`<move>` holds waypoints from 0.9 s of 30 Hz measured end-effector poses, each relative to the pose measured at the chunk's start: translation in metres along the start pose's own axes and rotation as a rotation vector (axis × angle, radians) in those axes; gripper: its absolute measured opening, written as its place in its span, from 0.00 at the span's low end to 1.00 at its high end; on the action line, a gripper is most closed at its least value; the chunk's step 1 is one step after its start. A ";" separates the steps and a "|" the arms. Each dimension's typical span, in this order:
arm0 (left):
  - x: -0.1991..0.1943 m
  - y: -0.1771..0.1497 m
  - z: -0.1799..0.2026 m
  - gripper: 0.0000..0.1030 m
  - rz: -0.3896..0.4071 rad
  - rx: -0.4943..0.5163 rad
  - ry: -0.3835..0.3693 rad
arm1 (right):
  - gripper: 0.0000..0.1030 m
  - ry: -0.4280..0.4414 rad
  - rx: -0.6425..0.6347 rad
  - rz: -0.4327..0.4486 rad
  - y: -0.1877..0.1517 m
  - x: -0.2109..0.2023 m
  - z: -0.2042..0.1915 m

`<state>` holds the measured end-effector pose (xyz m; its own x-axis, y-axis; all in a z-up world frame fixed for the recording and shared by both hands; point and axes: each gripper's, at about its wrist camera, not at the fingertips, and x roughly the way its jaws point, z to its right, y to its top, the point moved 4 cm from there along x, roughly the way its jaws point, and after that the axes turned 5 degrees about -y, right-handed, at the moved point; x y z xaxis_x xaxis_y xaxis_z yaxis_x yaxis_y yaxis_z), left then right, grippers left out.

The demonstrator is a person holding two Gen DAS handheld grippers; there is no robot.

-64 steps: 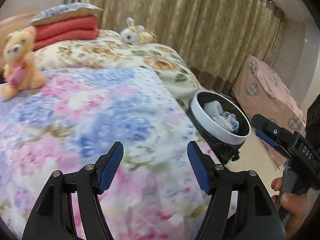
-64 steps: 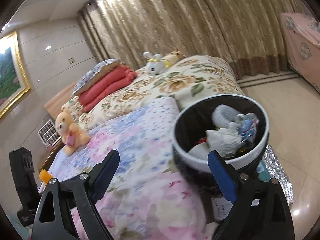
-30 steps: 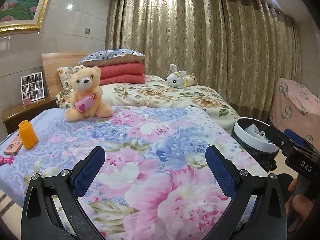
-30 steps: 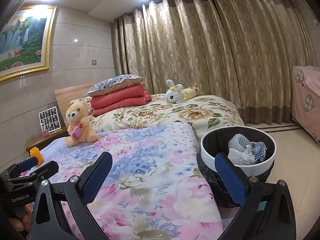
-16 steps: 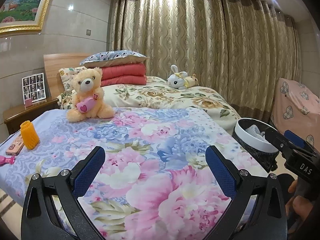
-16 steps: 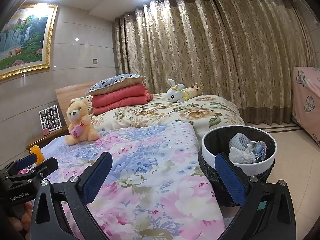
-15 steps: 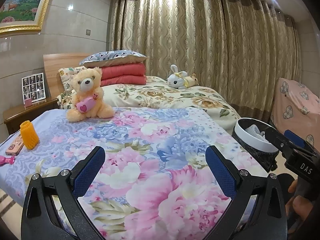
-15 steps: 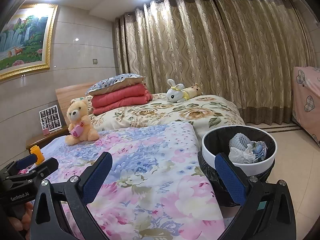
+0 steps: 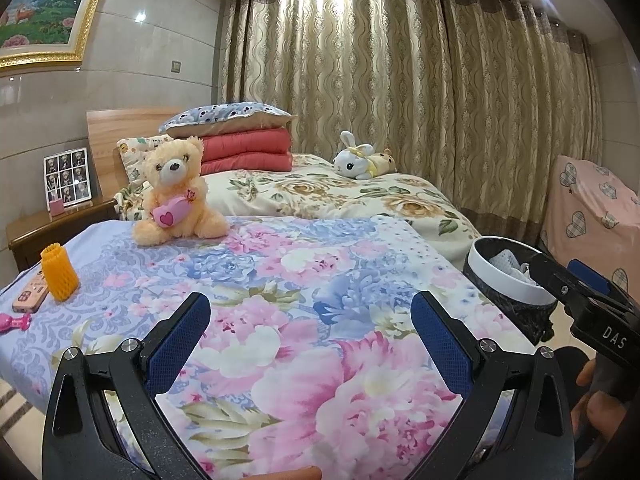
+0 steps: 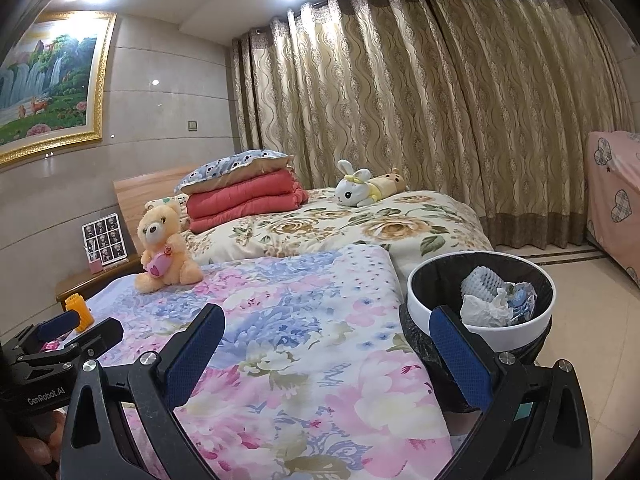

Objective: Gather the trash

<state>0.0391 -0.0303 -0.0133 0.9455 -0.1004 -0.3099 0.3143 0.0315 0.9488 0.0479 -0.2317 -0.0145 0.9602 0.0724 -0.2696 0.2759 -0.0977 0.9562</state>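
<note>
My left hand-held gripper [image 9: 310, 344] and right hand-held gripper [image 10: 326, 352] both hang spread and empty over the floral bed [image 9: 280, 280]. The risk I see: grabbing the pink toy [image 9: 14, 322] or remote [image 9: 30, 295] beside the orange foam sleeve [image 9: 59, 277], which I take for trash, though it's small at the edge. The bin [image 10: 480, 308] past the bed's right edge already holds crumpled paper and white netting.

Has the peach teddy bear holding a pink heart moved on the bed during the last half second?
No. The peach teddy bear sits at the same spot before the folded red blanket.
</note>
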 end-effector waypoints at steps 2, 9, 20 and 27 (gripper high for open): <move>0.000 0.000 0.000 1.00 0.003 0.002 0.004 | 1.00 0.001 0.000 -0.003 0.000 0.000 0.000; -0.002 0.000 0.003 1.00 0.009 0.018 0.010 | 1.00 0.002 -0.001 -0.008 -0.002 0.001 -0.002; -0.001 0.000 0.003 1.00 0.006 0.017 0.009 | 1.00 0.004 -0.001 -0.012 -0.003 0.002 -0.003; 0.001 -0.002 0.002 1.00 -0.004 0.015 0.006 | 1.00 0.006 -0.002 -0.016 -0.004 0.001 -0.005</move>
<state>0.0390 -0.0329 -0.0150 0.9446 -0.0944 -0.3143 0.3172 0.0164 0.9482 0.0477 -0.2265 -0.0185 0.9555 0.0796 -0.2839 0.2907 -0.0941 0.9522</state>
